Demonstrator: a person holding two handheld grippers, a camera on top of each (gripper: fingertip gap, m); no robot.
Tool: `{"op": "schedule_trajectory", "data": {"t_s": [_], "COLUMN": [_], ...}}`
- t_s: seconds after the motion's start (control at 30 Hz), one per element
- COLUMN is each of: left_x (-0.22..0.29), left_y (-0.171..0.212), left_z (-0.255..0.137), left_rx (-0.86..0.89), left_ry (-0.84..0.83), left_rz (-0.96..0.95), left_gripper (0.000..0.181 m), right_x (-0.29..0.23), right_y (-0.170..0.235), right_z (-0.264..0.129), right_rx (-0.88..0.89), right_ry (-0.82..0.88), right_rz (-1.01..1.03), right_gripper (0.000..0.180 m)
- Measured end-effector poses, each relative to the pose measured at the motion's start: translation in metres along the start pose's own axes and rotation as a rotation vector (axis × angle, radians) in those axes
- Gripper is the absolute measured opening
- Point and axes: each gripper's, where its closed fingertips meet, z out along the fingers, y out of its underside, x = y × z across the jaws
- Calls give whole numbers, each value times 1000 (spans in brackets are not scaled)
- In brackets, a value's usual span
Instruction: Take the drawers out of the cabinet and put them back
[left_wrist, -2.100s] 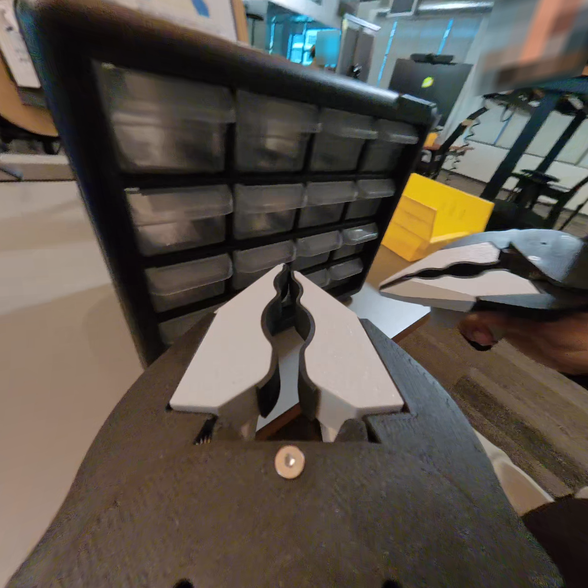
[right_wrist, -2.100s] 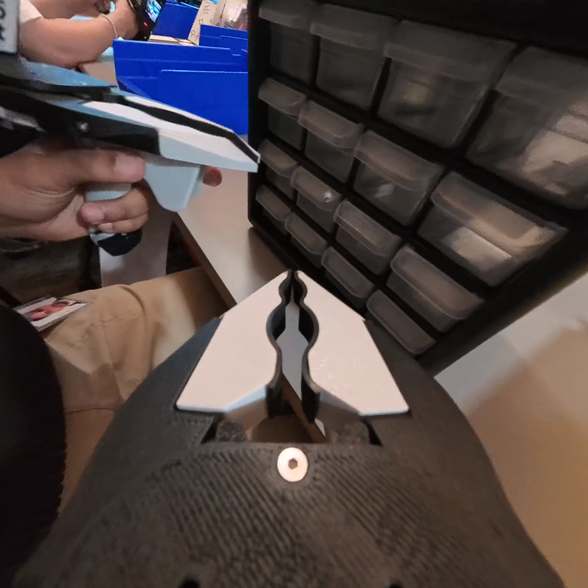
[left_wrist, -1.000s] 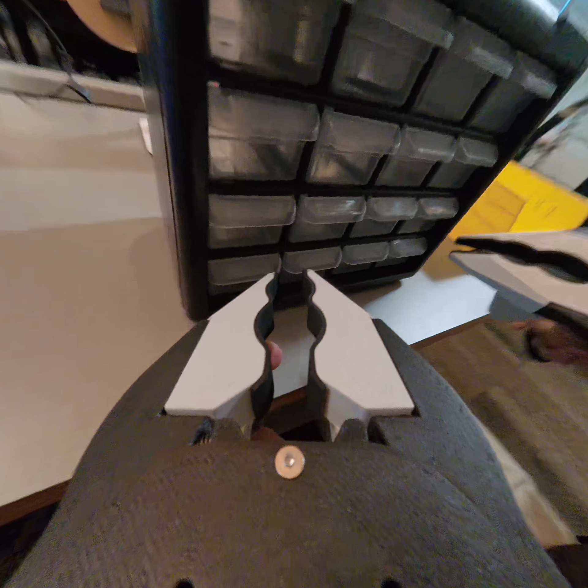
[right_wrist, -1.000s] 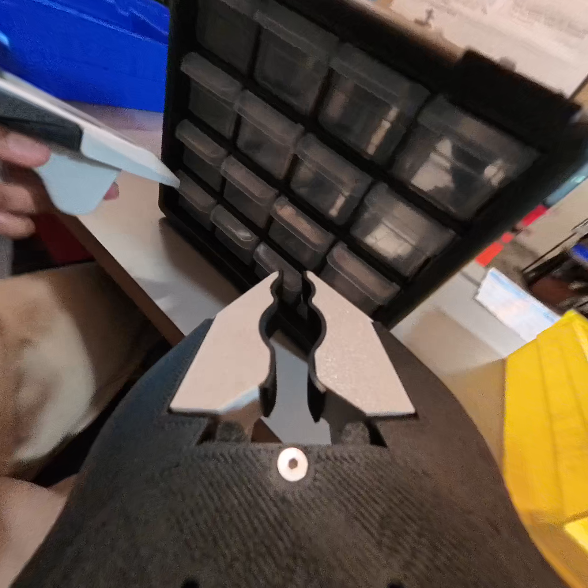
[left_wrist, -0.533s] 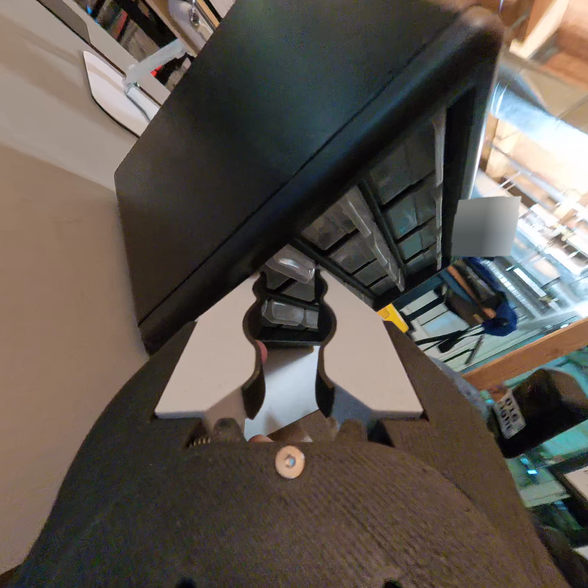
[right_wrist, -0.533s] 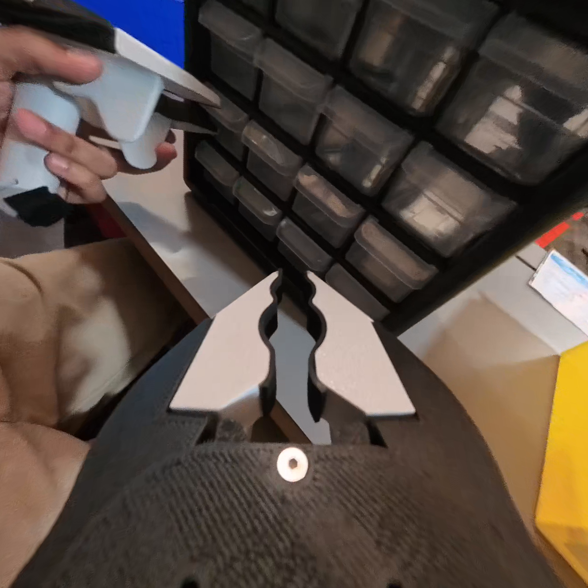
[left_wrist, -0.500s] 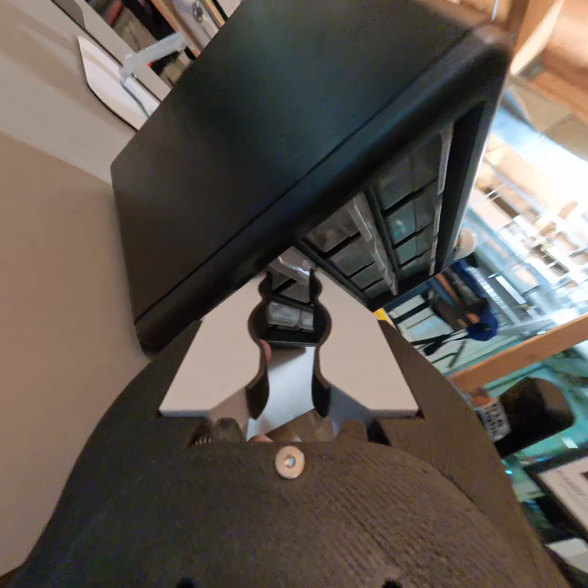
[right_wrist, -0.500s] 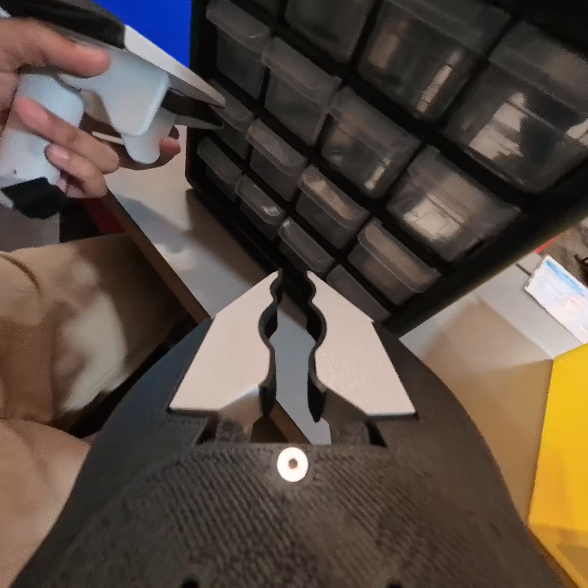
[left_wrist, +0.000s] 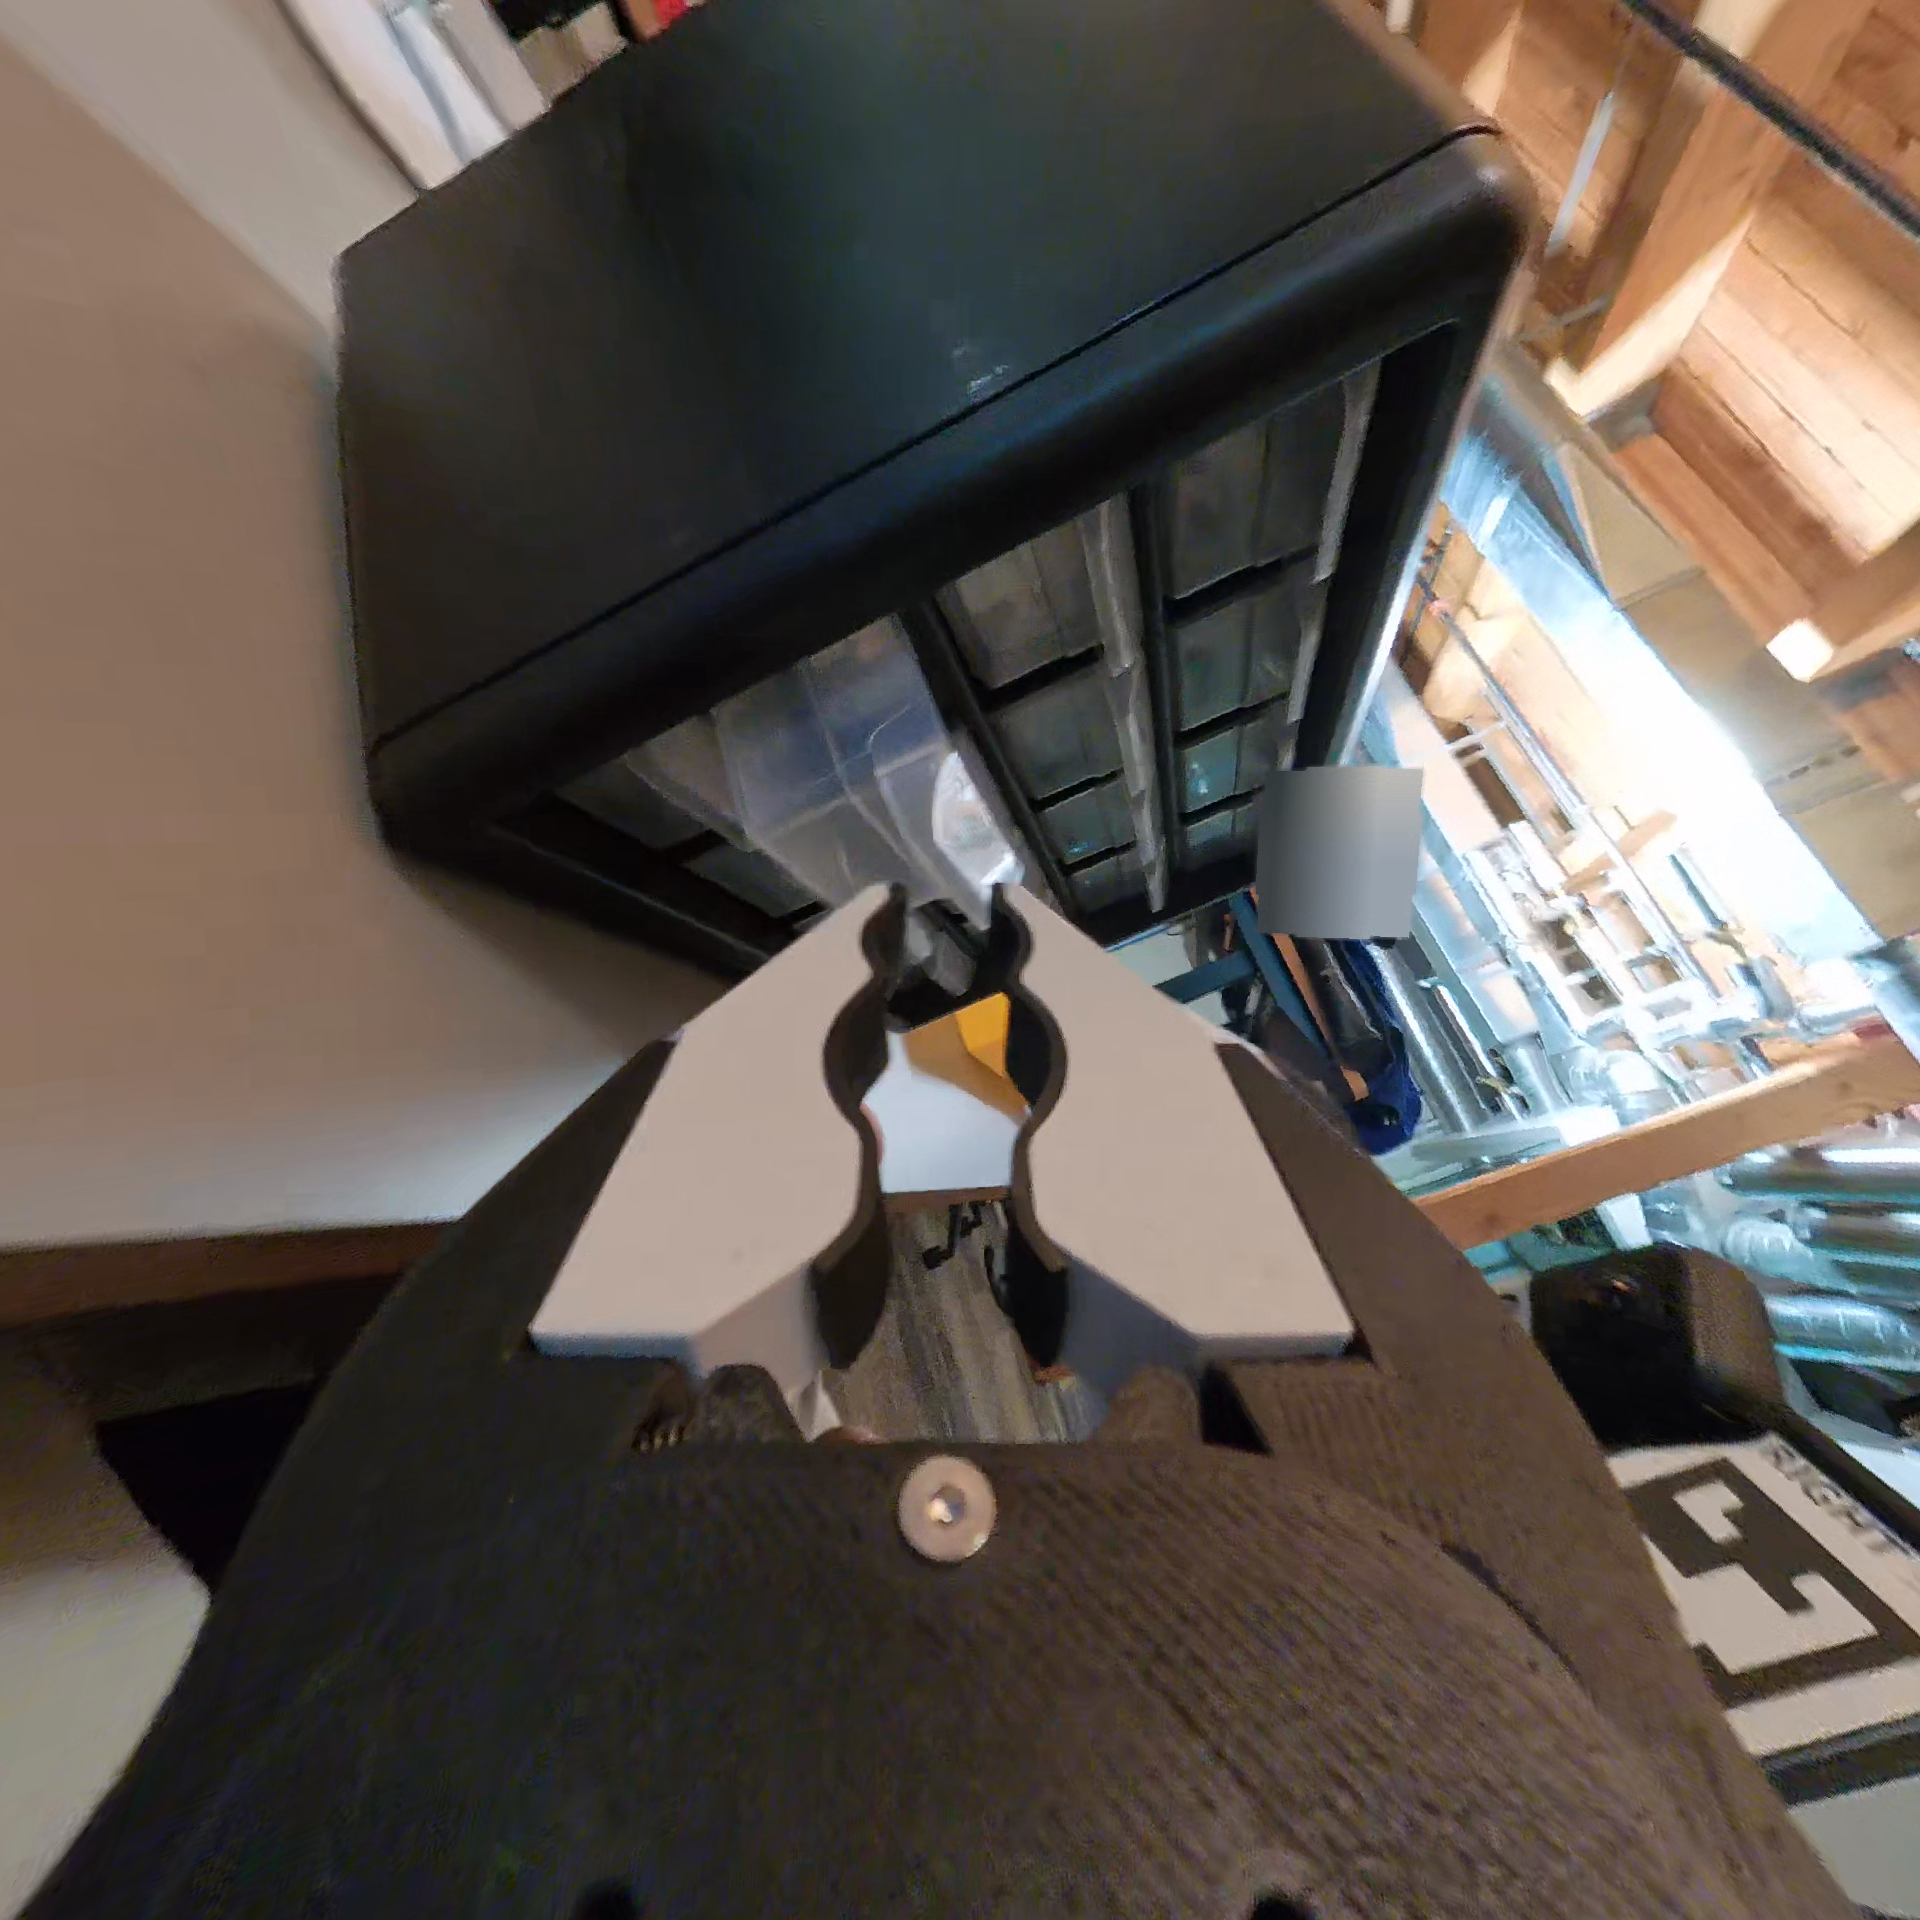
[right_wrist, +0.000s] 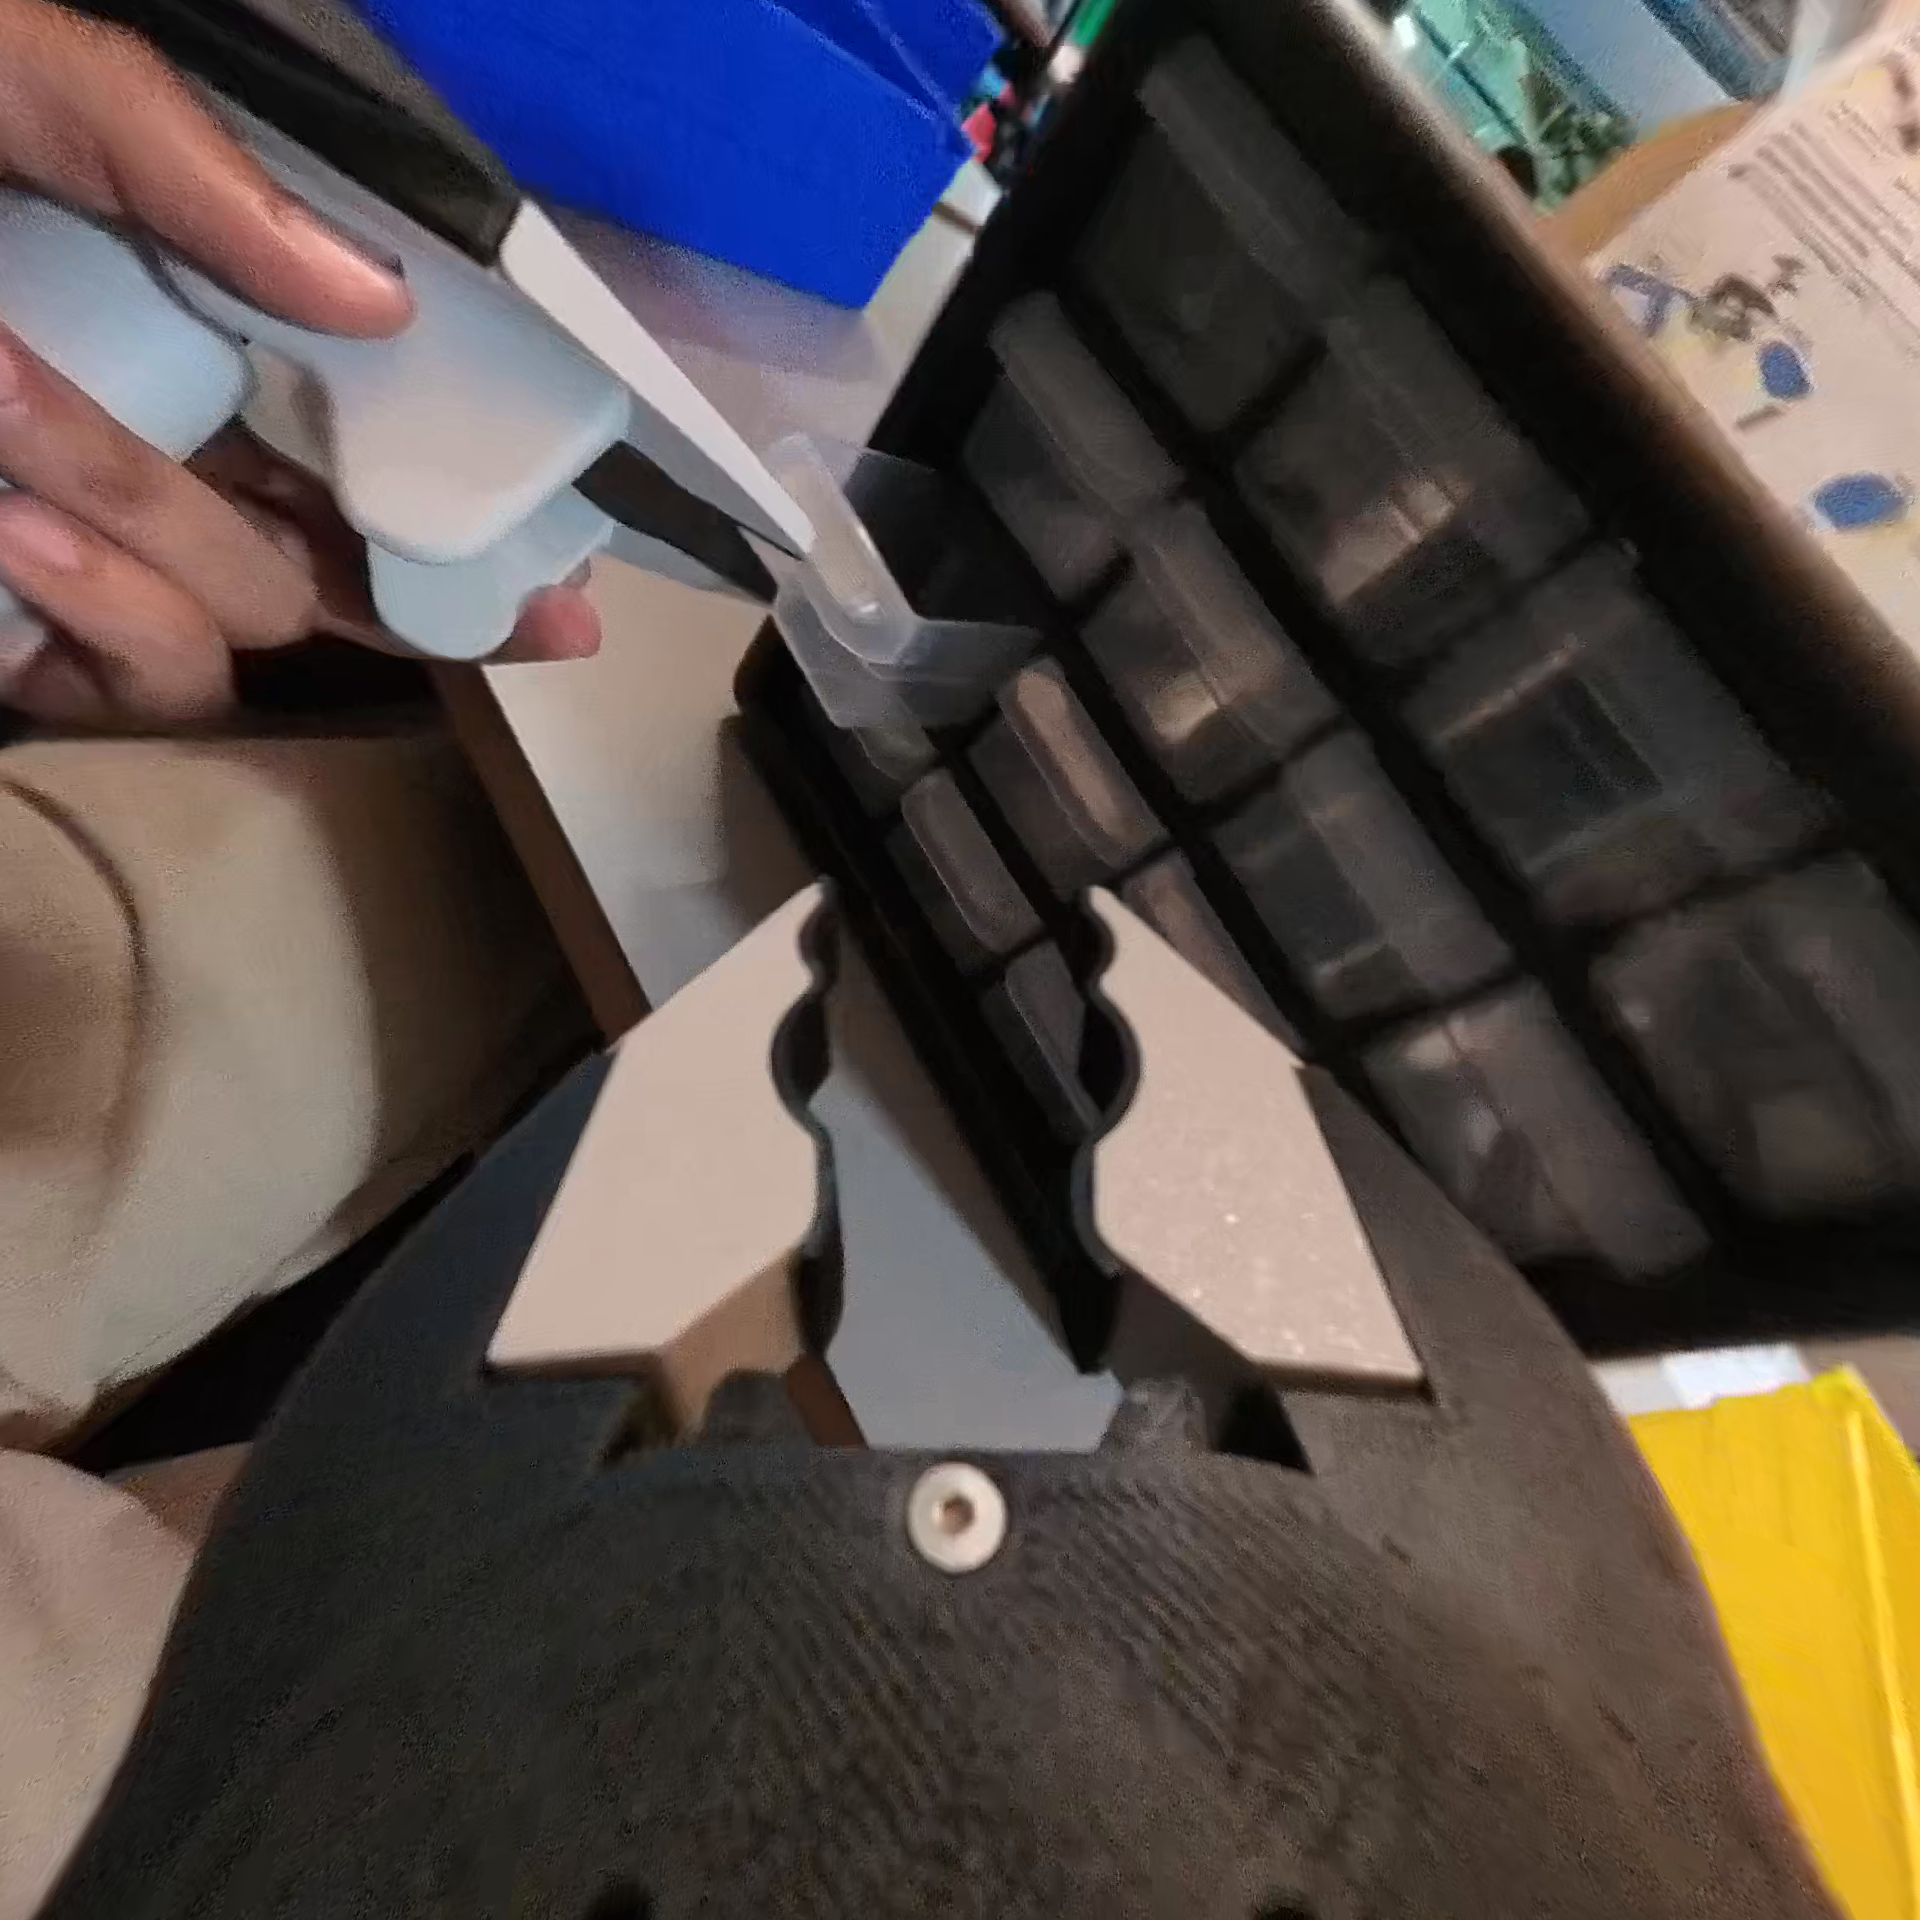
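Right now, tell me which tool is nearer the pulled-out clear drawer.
Left. The left tool grips the clear drawer by its front lip; the right tool hangs open lower down, apart from it.

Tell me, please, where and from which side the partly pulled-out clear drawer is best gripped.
Grip the clear drawer by its front lip, coming straight at the face of the black cabinet. That lip sticks out past the neighbouring drawers, and the left gripper is already pinching it there. The right gripper hovers open.

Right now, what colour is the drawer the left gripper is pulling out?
Clear, see-through plastic drawer, seen best in the right wrist view.
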Motion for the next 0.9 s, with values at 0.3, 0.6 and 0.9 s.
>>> {"op": "schedule_trajectory", "data": {"t_s": [0.3, 0.6, 0.9], "left_x": [-16, -20, -23], "left_y": [-4, 13, 12], "left_z": [-39, -29, -29], "left_rx": [36, -107, -98], "left_ry": [-85, -1, -12], "left_rz": [-43, -214, -217], "left_gripper": [41, 41, 40], "right_x": [-23, -33, -31], "right_y": [-38, -32, -39], "right_z": [56, 88, 83], "right_rx": [-21, -55, -32], "right_ry": [-57, 116, 122], "right_rz": [-323, -747, -742], "right_gripper": [66, 58, 39]}}
